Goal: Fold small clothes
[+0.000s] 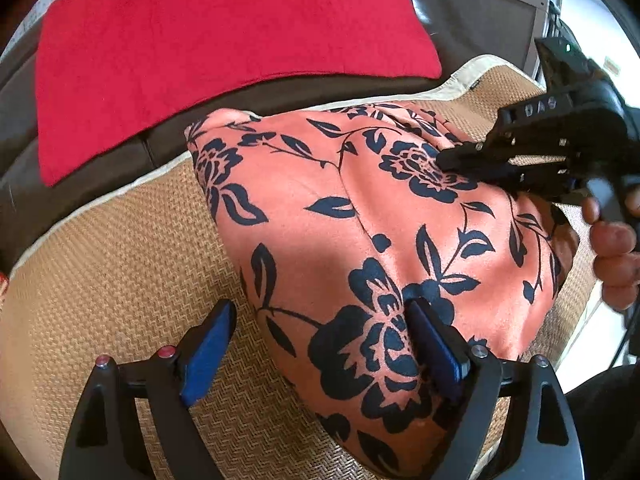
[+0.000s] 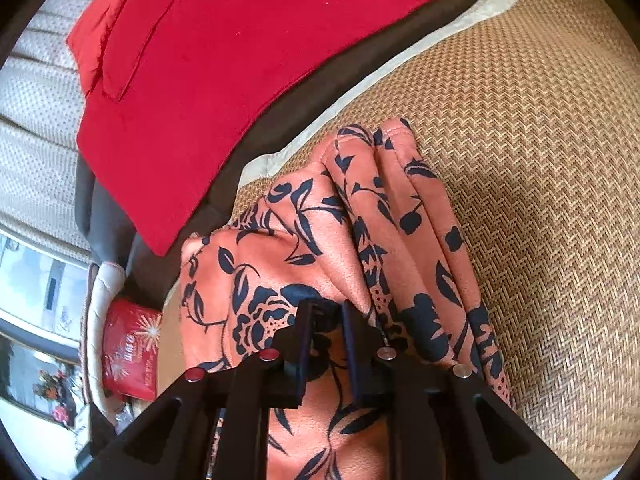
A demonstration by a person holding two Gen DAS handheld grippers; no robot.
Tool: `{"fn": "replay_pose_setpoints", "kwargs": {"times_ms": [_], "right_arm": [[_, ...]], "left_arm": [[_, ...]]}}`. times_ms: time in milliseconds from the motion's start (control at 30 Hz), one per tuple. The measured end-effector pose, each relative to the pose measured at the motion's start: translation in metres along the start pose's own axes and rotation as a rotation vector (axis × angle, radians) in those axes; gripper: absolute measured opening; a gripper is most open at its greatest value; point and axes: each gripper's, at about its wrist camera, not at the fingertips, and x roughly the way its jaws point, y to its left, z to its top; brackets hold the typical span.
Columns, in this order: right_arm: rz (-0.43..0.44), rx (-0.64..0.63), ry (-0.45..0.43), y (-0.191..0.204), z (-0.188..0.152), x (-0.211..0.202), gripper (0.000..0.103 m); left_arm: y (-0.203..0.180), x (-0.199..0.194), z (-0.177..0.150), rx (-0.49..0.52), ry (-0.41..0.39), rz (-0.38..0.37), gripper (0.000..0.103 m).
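An orange garment (image 1: 360, 220) with a dark blue flower print lies partly folded on a woven straw mat (image 1: 120, 260). My left gripper (image 1: 320, 340) stands open over its near edge. The right blue pad (image 1: 434, 344) rests on the cloth and the left one hangs above the mat. From the right, my right gripper (image 1: 446, 158) reaches onto the garment's far part, held by a hand (image 1: 612, 248). In the right wrist view, my right gripper (image 2: 326, 320) has its jaws nearly together, pinching a bit of the garment (image 2: 280, 272). Several pleated folds run off to the right.
A flat red cloth (image 1: 220, 48) (image 2: 240, 60) lies on the brown couch seat (image 1: 280, 88) beyond the mat (image 2: 540, 160). A red packet (image 2: 130, 348) sits by the cushion edge at the left. Bare mat shows to the left and right of the garment.
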Motion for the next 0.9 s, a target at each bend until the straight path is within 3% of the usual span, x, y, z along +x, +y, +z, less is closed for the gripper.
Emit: {"fn": "replay_pose_setpoints", "kwargs": {"times_ms": [100,200,300,367,433,467,533,733,900], "right_arm": [[0.017,0.001,-0.024,0.007,0.000,-0.010,0.021],[0.088,-0.029,-0.072,0.022,0.005,-0.017,0.021],[0.075,-0.083,-0.123,0.039,0.012,-0.015,0.021],[0.064,-0.068,-0.120,0.037,0.017,-0.003,0.021],[-0.030,-0.045,-0.085,0.026,0.021,0.017,0.018],[-0.030,-0.022,-0.061,0.017,0.021,0.027,0.019],[0.027,0.026,-0.063,0.011,0.023,0.027,0.018],[-0.018,-0.052,-0.090,0.030,0.016,0.021,0.021],[0.073,-0.162,-0.107,0.063,0.008,0.020,0.021]], "left_arm": [[-0.005,-0.004,-0.001,0.021,-0.011,0.024,0.089],[-0.007,-0.003,-0.001,0.029,-0.015,0.032,0.089],[-0.007,-0.001,-0.002,0.030,-0.020,0.032,0.089],[-0.008,-0.001,-0.003,0.032,-0.024,0.033,0.089],[-0.011,-0.004,-0.006,0.034,-0.028,0.035,0.089],[-0.015,-0.004,-0.008,0.035,-0.029,0.038,0.089],[-0.016,-0.009,-0.009,0.039,-0.030,0.042,0.089],[-0.020,-0.011,-0.010,0.045,-0.035,0.059,0.089],[-0.024,-0.015,-0.010,0.054,-0.040,0.071,0.089]]}}
